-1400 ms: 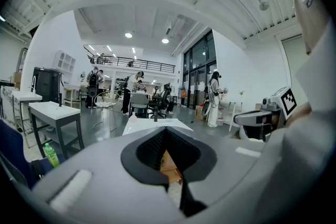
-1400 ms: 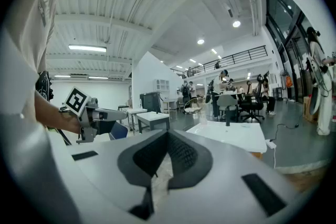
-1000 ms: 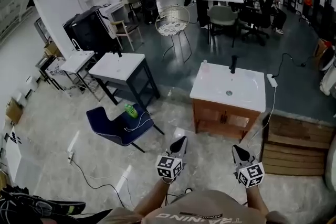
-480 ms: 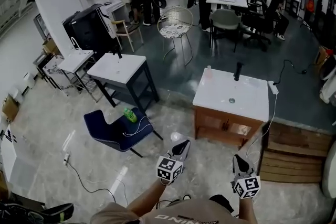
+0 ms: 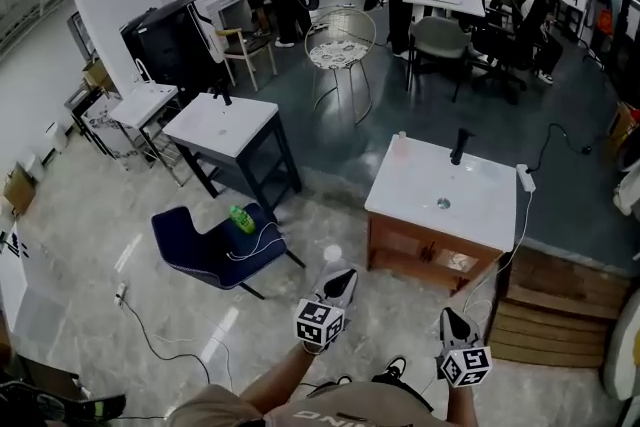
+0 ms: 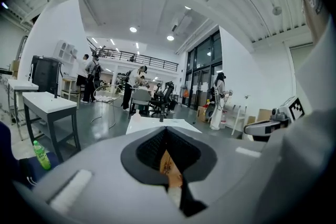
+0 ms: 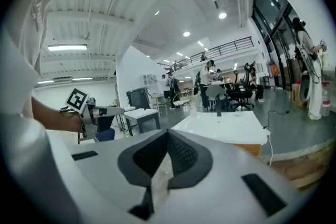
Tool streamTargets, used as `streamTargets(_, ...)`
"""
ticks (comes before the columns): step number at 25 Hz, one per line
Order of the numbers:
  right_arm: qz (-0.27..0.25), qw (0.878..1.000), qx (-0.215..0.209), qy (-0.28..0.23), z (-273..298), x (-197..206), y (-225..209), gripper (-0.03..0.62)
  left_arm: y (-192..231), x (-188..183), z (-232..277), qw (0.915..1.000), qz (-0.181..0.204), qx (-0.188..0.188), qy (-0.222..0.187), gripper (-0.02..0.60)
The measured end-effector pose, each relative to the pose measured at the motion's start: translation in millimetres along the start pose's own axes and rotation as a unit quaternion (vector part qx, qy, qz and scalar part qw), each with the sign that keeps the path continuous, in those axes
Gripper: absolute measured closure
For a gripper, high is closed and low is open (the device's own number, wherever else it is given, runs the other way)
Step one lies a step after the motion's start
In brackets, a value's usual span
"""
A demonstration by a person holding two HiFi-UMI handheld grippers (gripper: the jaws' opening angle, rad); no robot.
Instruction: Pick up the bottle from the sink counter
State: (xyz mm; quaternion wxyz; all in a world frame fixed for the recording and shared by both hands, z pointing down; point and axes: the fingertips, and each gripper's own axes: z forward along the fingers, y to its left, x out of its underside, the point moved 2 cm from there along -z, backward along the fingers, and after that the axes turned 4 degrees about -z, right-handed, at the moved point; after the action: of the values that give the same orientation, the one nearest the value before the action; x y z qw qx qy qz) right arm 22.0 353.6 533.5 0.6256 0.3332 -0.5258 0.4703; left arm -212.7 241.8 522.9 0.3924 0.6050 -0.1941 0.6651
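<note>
You've walked closer over the last second: the white-topped wooden sink counter (image 5: pixel 470 215) sits nearer, but both grippers are well short of it, so you're only on approach. The small pale translucent bottle (image 5: pixel 401 144) stands at its back-left corner, left of the black faucet (image 5: pixel 459 146). Left gripper (image 5: pixel 342 275) and right gripper (image 5: pixel 446 314): jaws pressed together, holding 0 items, touching nothing.

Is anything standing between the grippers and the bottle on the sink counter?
Nothing visible does. Only floor lies between the left gripper, the right gripper and the sink counter; the bottle stands at its far left corner, apart from the faucet.
</note>
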Motion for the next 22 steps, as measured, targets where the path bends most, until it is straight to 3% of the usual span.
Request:
streamTargets(4, -0.013, 0.999, -0.023, -0.022, 33, -21, -34, 0.586, -9, -24, 32, 0.9995, 0.029, -0.007, -0.012, 0.574)
streamTargets(12, -0.04, 0.996, -0.081, -0.015, 64, -26, -88, 0.586, -20, -43, 90, 0.9974, 0.037, -0.057, -0.026, 0.574)
streamTargets(22, -0.033, 0.996, -0.088, -0.003, 99, -19, -137, 0.587, -8, -28, 132, 0.9962, 0.034, -0.081, 0.005, 0.574)
